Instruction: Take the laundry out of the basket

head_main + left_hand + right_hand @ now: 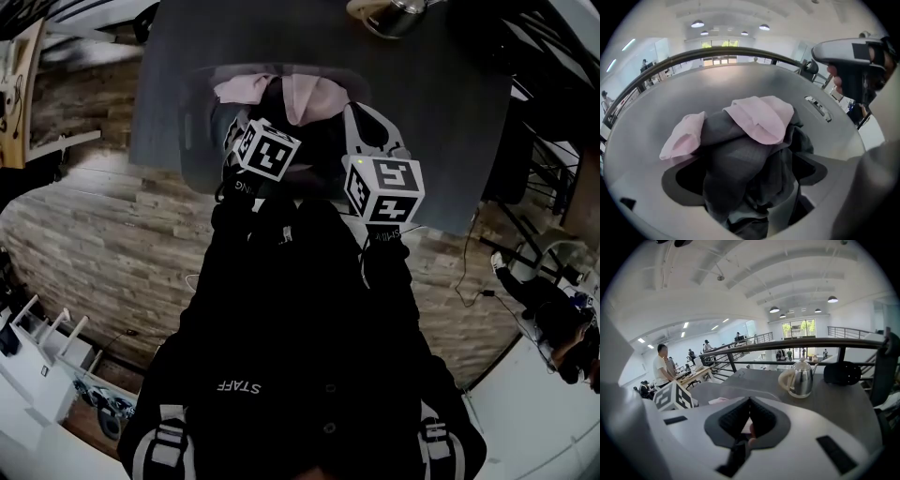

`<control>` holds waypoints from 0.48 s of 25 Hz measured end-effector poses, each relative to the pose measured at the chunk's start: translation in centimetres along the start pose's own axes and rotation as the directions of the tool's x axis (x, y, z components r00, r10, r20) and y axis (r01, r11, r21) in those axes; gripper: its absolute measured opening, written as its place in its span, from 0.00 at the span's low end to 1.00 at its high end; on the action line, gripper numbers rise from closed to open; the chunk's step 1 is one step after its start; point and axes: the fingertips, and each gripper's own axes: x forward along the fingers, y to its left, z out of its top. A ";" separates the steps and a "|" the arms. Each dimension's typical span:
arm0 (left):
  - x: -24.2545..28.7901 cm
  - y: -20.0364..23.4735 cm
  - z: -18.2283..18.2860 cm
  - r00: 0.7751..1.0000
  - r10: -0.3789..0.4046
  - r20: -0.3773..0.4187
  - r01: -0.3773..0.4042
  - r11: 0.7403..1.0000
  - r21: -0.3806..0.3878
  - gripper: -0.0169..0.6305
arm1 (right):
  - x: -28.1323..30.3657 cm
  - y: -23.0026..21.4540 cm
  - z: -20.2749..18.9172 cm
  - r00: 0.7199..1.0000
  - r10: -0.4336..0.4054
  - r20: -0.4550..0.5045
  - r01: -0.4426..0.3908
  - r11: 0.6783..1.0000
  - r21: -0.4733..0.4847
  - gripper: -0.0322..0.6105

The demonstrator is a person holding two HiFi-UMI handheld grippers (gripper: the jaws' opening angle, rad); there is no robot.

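A grey laundry basket (192, 141) stands on a dark table and holds pink cloth (302, 94) and dark grey cloth. In the left gripper view my left gripper (745, 176) points into the basket (656, 108), jaws spread wide. The dark grey cloth (736, 159) lies bunched between them, clear of both pads, with the pink cloth (761, 117) on top behind it. My right gripper (750, 401) is above the basket's right side, jaws closed. A dark strip of cloth (736, 458) and a pink sliver show between its pads.
A steel kettle (398, 14) stands at the table's far edge, also in the right gripper view as the kettle (801, 378) beside a black round object (842, 373). A railing runs behind the table. Wood floor surrounds it.
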 end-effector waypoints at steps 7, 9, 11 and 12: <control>3.6 0.8 -0.7 0.992 0.086 -0.094 -0.079 0.994 0.073 0.90 | 0.5 -0.7 -0.3 1.000 -0.006 -0.011 0.006 1.000 0.015 0.07; 4.7 1.1 -0.9 0.985 0.144 -0.098 -0.134 0.986 0.104 0.90 | 0.5 -1.1 -0.5 1.000 -0.010 -0.011 0.010 1.000 0.021 0.07; 5.5 1.3 -1.1 0.975 0.200 -0.097 -0.187 0.973 0.132 0.90 | 0.4 -1.4 -0.6 1.000 -0.014 -0.009 0.014 1.000 0.025 0.07; 5.7 1.5 -1.1 0.970 0.221 -0.099 -0.206 0.968 0.141 0.90 | 0.3 -1.5 -0.6 1.000 -0.015 -0.007 0.015 1.000 0.027 0.07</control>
